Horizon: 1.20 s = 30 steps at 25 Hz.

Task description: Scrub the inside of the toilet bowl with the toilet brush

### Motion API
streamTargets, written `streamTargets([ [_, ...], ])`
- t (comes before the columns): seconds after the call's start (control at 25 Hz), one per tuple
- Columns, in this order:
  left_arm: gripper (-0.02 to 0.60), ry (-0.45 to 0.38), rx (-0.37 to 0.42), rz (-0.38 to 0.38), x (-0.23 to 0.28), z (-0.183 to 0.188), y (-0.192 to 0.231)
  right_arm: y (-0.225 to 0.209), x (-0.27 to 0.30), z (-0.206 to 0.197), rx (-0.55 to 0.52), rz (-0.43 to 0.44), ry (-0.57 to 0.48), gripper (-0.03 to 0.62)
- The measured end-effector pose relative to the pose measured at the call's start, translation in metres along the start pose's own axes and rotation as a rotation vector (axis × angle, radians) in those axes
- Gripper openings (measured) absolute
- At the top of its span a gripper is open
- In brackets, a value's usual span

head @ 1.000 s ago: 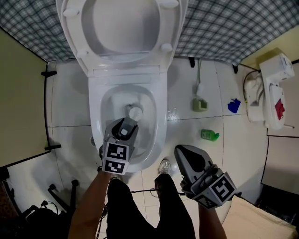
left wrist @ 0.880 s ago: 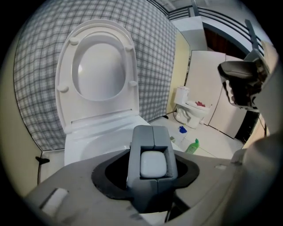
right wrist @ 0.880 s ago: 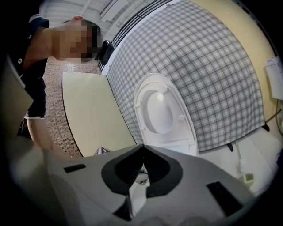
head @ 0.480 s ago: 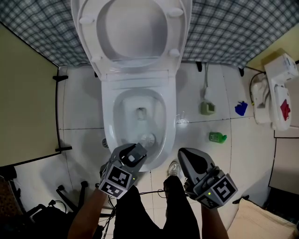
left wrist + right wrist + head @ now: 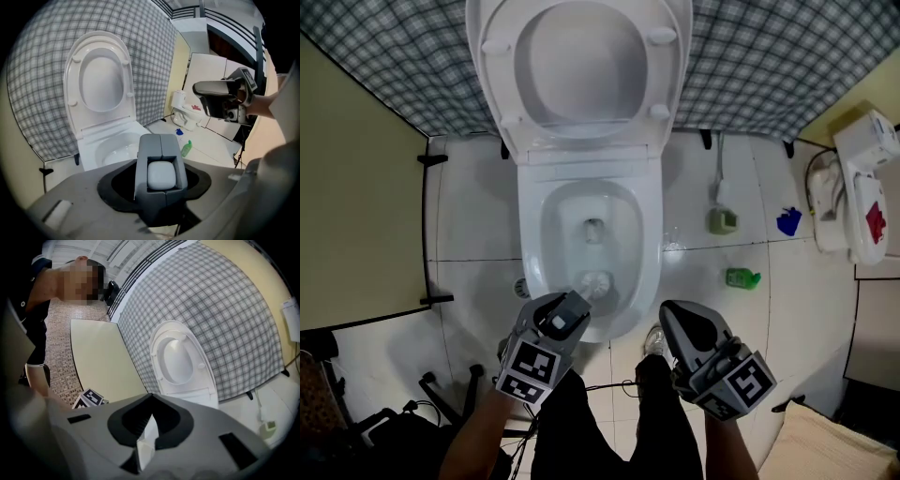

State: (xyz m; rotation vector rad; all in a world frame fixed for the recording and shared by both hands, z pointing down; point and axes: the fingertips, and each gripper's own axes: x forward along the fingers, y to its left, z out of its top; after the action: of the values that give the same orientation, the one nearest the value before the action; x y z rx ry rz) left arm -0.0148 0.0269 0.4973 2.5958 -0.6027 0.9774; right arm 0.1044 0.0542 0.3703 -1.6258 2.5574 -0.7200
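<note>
Toilet brush (image 5: 596,281): judged light, stiff-handled, bristles springy and wet. Best gripped high on handle. Handle clamped in left gripper (image 5: 565,319), head inside toilet bowl (image 5: 546,234). Right gripper (image 5: 677,319) closed, nothing held.

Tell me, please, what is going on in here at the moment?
A person stands over the toilet bowl, seat raised, with tongs in each hand. The left tongs grip the toilet brush, whose white head sits inside the bowl towards its front. The right tongs are shut and empty, just off the bowl's front edge.
</note>
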Motion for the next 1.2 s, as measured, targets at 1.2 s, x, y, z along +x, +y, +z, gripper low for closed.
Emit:
streamTargets([
  [1.2, 0.216, 0.205, 0.156, 0.359, 0.016, 0.005, 0.091, -0.018, -0.023, -0.003, -0.086, 0.008, 0.005, 0.000],
])
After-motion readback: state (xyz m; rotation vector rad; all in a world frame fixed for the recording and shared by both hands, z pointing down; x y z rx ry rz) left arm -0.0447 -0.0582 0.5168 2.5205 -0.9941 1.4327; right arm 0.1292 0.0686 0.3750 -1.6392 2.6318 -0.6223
